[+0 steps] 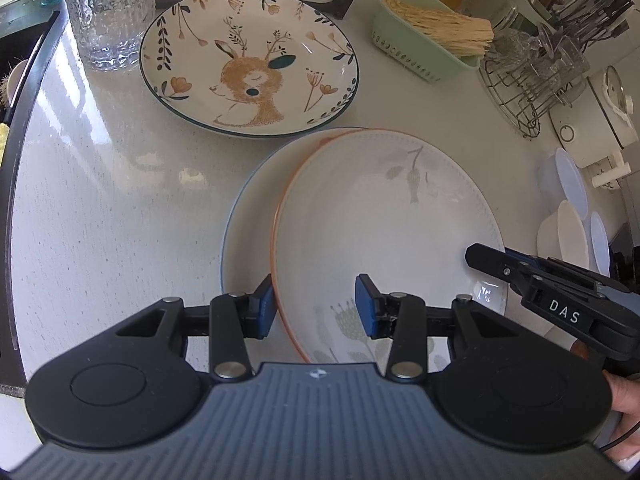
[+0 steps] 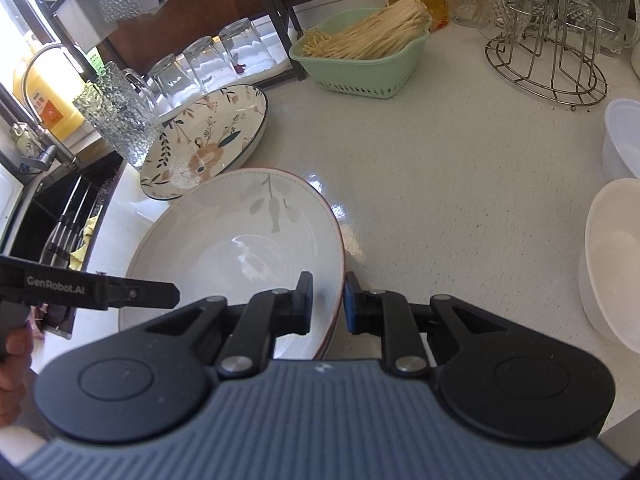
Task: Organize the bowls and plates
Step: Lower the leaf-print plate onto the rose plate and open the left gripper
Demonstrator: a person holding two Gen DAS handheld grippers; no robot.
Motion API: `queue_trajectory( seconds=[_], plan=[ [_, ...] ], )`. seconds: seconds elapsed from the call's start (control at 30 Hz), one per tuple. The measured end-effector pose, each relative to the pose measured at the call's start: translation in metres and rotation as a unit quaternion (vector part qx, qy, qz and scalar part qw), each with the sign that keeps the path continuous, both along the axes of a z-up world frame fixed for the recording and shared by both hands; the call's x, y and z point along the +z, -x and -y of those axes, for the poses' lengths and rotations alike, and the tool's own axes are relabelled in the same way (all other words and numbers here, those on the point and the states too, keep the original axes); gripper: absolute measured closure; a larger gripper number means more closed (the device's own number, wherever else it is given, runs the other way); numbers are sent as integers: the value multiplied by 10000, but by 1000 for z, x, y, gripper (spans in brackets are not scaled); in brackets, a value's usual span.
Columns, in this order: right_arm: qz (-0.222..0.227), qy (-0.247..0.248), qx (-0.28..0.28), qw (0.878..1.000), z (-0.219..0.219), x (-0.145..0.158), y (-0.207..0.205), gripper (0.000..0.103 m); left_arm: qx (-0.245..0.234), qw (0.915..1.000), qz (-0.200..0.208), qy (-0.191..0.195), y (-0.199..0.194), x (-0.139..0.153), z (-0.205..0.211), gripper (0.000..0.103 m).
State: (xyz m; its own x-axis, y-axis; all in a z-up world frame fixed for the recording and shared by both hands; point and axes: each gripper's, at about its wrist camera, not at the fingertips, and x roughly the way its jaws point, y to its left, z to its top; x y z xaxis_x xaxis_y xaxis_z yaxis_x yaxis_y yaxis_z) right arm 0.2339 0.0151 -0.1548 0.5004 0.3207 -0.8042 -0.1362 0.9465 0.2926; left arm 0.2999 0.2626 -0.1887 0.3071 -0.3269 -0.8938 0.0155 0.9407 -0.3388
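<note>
A white plate with an orange rim (image 1: 380, 220) lies partly over a blue-rimmed plate (image 1: 244, 240) on the pale counter. My left gripper (image 1: 316, 308) straddles its near left rim, the outer pad against the rim and the inner pad down on the sloping inside. My right gripper (image 2: 328, 304) is shut on the same plate (image 2: 224, 240) at its right rim. Each gripper shows in the other's view: the right gripper (image 1: 474, 256) and the left gripper (image 2: 174, 294). A deer-patterned plate (image 1: 248, 60) sits behind, apart from both.
A textured glass (image 1: 108, 12) stands left of the deer plate, by the dark sink (image 2: 60, 216). A green basket (image 2: 360, 64) of straw-coloured sticks and a wire glass rack (image 2: 548, 68) line the back. White bowls (image 2: 616, 260) stand at the right.
</note>
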Motion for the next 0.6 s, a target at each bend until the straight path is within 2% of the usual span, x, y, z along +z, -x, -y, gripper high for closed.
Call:
queue_trajectory(
  seconds=[0.13,0.23,0.6],
  plan=[
    [13,47,7,10000,-2,-1,0,84,57,10000,-77,27,0,-2,-1,57],
    [64,59,3,10000,-1,-1,1,84,135,9999,-43,-16,-1,-1,0,50],
    [67,80,-16,9999,-1,-1,0,84,319,9994,-140,19,-6,-1,-1,49]
  ],
)
